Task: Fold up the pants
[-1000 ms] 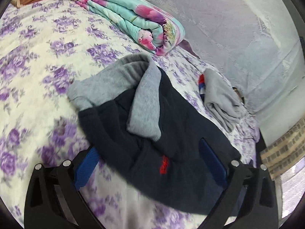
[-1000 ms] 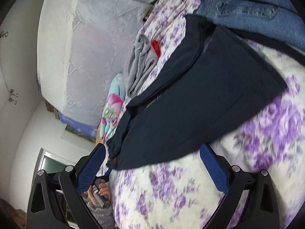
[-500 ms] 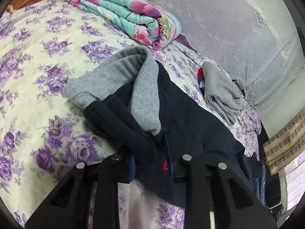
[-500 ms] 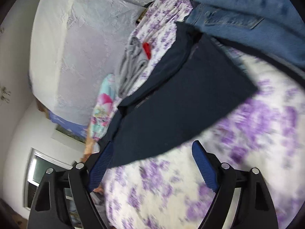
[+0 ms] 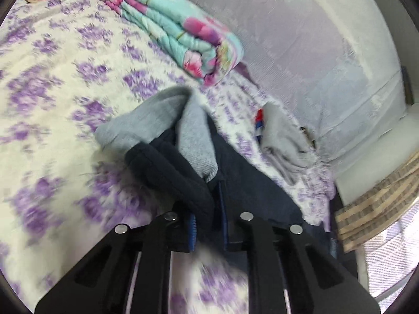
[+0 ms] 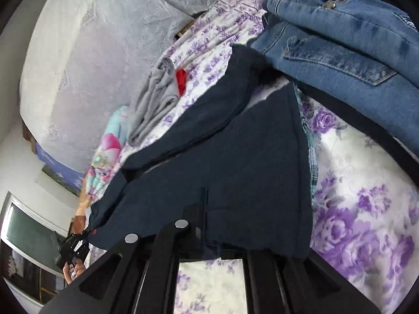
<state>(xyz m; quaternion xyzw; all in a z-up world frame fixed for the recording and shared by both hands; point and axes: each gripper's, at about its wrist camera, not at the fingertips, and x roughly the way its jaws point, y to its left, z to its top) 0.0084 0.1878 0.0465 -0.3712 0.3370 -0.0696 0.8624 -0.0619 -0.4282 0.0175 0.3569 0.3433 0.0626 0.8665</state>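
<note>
In the left wrist view, the left gripper [image 5: 207, 231] at bottom centre is clamped nearly closed on a bunched edge of the dark navy fleece pants with grey lining [image 5: 183, 167], which lie mid-frame on the purple-flowered bedspread [image 5: 52, 99]. In the right wrist view, the right gripper [image 6: 212, 246] at bottom centre is likewise pinched on the pants' [image 6: 222, 162] lower hem, below the folded blue denim jeans [image 6: 340, 44] at upper right.

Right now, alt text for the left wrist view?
The left claw is shut on a bunched edge of navy pants with grey lining, on a purple-flowered bedspread. A folded teal blanket lies behind.
</note>
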